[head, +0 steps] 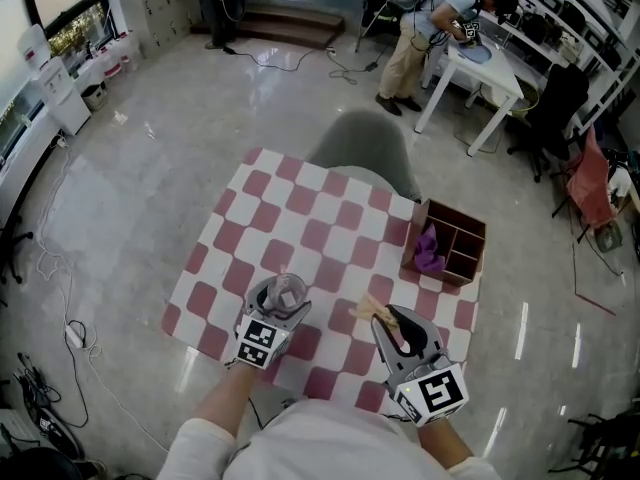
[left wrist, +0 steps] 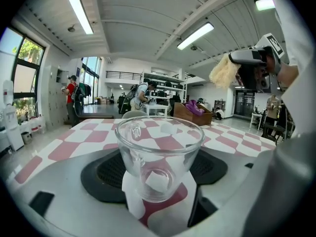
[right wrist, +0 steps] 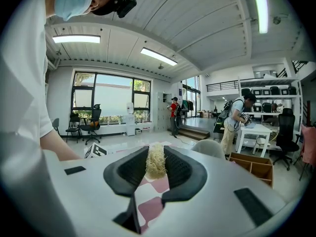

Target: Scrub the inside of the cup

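My left gripper (head: 284, 296) has its jaws clamped on the glass cup (left wrist: 159, 152) over the surface's (head: 300, 208) near edge. My right gripper (head: 390, 320) jaws pinch the straw-coloured scrubber (right wrist: 156, 161) beside it, not touching.

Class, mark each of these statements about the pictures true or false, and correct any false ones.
1. The left gripper holds a clear glass cup. True.
2. The scrubber sits inside the cup. False: the scrubber is clamped in the right gripper, apart from the cup.
3. The wooden box on the table holds a purple cloth. True.
4. The tablecloth is plain blue. False: the tablecloth has pink and white checks.
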